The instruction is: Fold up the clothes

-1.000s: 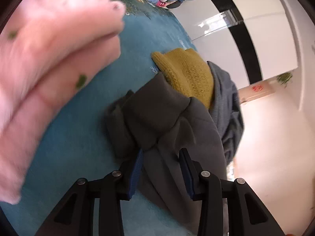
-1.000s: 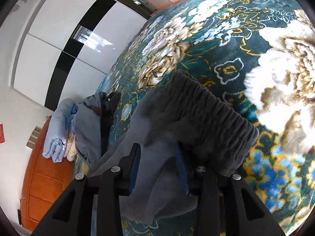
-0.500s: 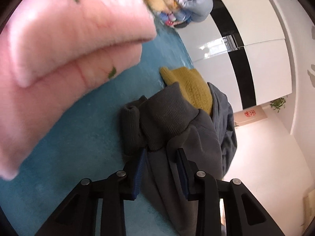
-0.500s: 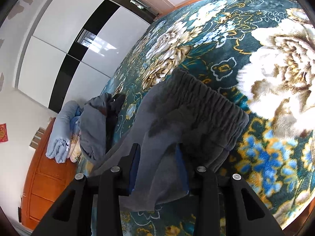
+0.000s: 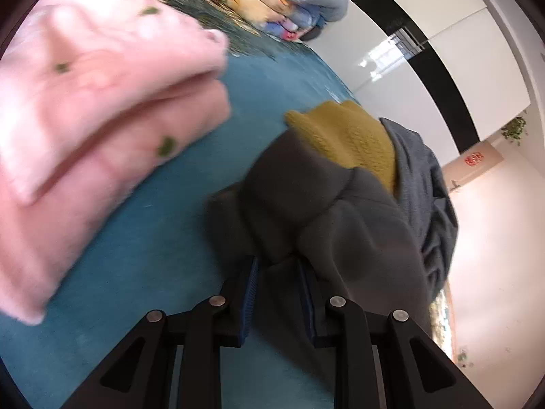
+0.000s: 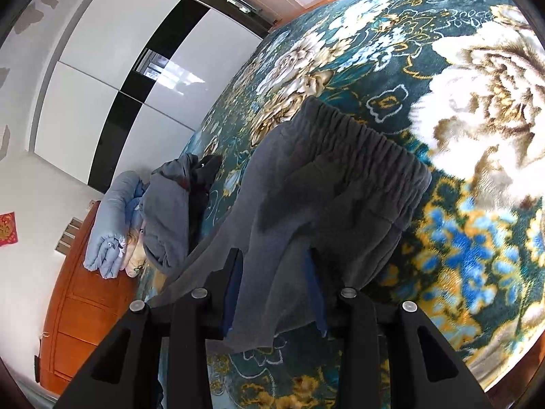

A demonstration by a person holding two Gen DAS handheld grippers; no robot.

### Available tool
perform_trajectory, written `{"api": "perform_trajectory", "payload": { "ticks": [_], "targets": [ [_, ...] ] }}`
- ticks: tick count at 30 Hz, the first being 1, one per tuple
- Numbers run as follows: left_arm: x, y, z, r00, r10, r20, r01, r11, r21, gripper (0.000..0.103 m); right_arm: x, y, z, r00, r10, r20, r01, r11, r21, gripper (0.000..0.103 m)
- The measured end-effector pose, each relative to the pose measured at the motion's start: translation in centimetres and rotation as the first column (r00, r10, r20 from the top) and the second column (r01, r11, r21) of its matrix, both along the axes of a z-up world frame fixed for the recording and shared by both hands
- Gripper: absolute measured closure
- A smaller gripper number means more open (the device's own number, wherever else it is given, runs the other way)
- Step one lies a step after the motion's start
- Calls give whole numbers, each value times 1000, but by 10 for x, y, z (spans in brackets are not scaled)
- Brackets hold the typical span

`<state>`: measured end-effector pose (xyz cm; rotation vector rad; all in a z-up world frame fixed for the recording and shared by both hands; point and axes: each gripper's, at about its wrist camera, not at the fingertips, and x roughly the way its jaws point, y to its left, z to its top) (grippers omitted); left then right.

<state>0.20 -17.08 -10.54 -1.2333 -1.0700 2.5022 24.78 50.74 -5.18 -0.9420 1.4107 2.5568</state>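
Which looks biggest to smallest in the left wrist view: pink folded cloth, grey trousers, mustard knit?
1. pink folded cloth, though it is blurred and close to the camera, which may inflate it
2. grey trousers
3. mustard knit, partly covered

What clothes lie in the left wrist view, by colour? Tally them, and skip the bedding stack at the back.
Pink folded piece: 1
Mustard knit: 1
Dark grey garment: 1
Blue-grey garment: 1
Total: 4
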Motion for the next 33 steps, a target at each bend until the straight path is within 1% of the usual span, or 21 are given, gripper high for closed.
{"api": "perform_trajectory", "payload": {
  "ticks": [3,8,10,11,12,14,16,18,19,20,23,24,26,29,30,31,33],
  "targets": [
    [-13,5,-4,1000,-14,28,14,1000,-9,76,-1,-2,0,1000,4,0,-4,1000,-1,62],
    [-19,4,-14,999,-1,46,-1,999,40,78,-5,-7,-3,1000,15,-2,-15,1000,-11,62],
    [-17,4,-12,999,14,43,-15,999,41,88,-8,-10,-5,1000,21,-2,-21,1000,-18,62],
    [-16,4,-10,999,19,39,-20,999,40,90,-8,-12,-6,1000,22,-3,-22,1000,-22,62],
    [-15,5,-8,999,24,33,-25,999,40,92,-8,-13,-7,1000,24,-4,-24,999,-25,62],
    [0,-9,0,999,35,6,-35,998,47,93,-7,-14,-7,1000,27,-8,-27,999,-29,62],
    [10,-15,19,997,48,-55,-45,998,49,93,-5,-15,-6,1000,28,-12,-28,999,-28,62],
    [20,-22,35,993,67,-96,-64,997,29,93,-2,-14,-4,999,26,-19,-26,999,-25,62],
    [22,-25,37,993,72,-90,-71,997,10,93,0,-13,-3,999,23,-24,-24,999,-23,62],
    [21,-27,33,996,67,-65,-68,998,-10,93,1,-13,-2,999,21,-29,-21,1000,-21,62],
    [13,-30,4,997,71,42,-69,997,-37,93,3,-10,-4,1000,11,-27,-12,1000,-29,62],
    [12,-30,-1,996,73,51,-71,997,-33,93,3,-10,-6,1000,9,-23,-9,999,-35,62],
    [11,-28,-7,996,71,57,-68,997,-48,89,4,-9,-9,1000,4,-16,-5,999,-47,62],
    [6,-27,-8,996,62,70,-57,996,-74,85,9,-10,-3,999,8,-41,-9,1000,-28,61],
    [3,-26,-10,995,66,78,-59,995,-81,77,12,-9,-1,999,1,-48,-3,1000,-25,56],
    [0,-26,-12,994,69,87,-62,994,-87,66,16,-5,0,998,-13,-55,12,1000,-27,54],
    [-4,-26,-17,993,76,91,-68,994,-83,58,24,2,0,997,-48,-63,46,998,-40,52]
  ]
}}
